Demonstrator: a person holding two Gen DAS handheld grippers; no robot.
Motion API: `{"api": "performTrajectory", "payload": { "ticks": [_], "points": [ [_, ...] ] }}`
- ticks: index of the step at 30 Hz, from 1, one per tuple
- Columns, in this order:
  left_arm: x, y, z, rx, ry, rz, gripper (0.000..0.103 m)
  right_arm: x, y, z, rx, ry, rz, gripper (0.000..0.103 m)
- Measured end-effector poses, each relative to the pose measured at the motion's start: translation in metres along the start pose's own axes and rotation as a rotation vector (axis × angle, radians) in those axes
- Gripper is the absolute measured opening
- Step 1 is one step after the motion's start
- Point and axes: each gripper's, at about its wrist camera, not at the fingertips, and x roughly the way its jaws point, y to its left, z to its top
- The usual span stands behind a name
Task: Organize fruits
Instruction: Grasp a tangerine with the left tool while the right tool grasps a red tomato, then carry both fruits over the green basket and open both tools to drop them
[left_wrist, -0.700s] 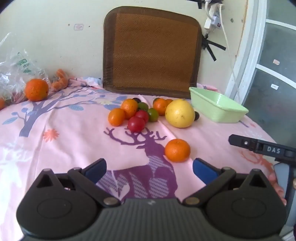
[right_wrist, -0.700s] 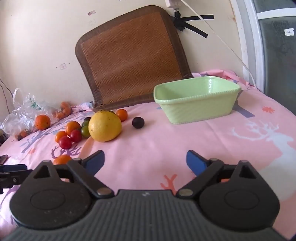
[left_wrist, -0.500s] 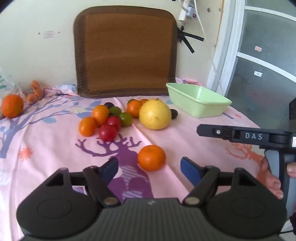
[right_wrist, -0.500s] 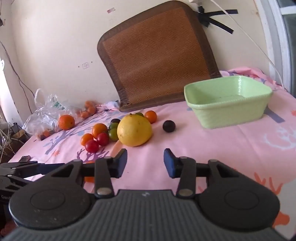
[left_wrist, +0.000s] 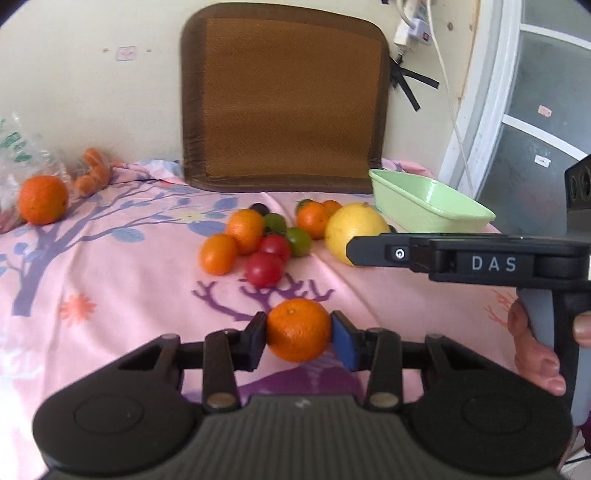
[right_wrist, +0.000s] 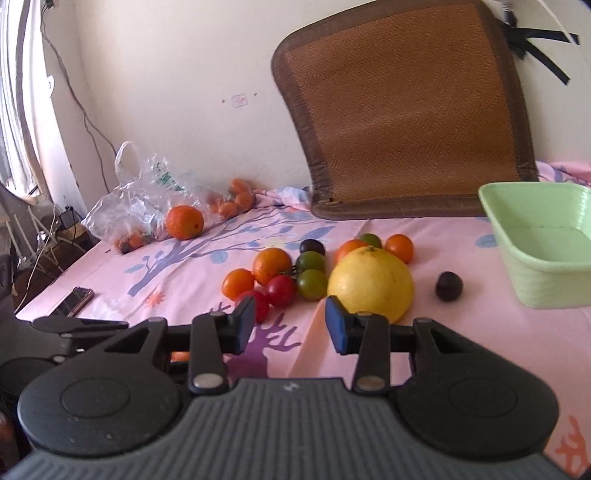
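Domestic room, lived-in. Table under a pink tablecloth printed with trees and deer, pushed against a marked cream wall. Woven brown seat cushion leans there. Crumpled plastic grocery bag, phone, dangling charger cable, window frame at right.

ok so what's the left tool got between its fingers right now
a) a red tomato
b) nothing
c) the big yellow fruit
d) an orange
d: in the left wrist view the left tool has its two pads pressed on either side of an orange, with the pink cloth beneath.
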Motion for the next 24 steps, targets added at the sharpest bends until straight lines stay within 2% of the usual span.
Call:
{"api": "performTrajectory", "payload": {
  "ticks": [5, 8, 9, 11, 17, 20, 24],
  "points": [
    [-0.03, 0.037, -0.013, -0.049, -0.021, 0.099, 0.037, 0.041, 0.023, 0.002, -0.057, 0.109, -0.004, 0.045],
    [-0.037, 0.044, -0.018, -0.065, -0.028, 0.112, 0.037, 0.055, 0.027, 0.003, -0.047, 0.134, -0.027, 0.046],
    [-0.038, 0.044, -0.019, -0.068, -0.027, 0.108, 0.037, 0.059, 0.028, 0.003, -0.047, 0.14, -0.037, 0.044],
    [-0.039, 0.043, -0.02, -0.062, -0.028, 0.106, 0.037, 0.061, 0.03, 0.0, -0.049, 0.152, -0.053, 0.031],
    [-0.036, 0.02, -0.02, -0.029, -0.026, 0.067, 0.037, 0.011, 0.022, -0.016, -0.029, 0.075, -0.082, 0.031],
    [-0.028, -0.004, -0.015, 0.019, -0.019, 0.011, 0.037, -0.029, 0.005, -0.03, -0.018, 0.029, -0.166, 0.031],
    [-0.006, -0.051, -0.01, 0.096, 0.011, -0.089, 0.038, -0.077, -0.031, -0.052, 0.039, 0.014, -0.282, 0.031]
  ]
}}
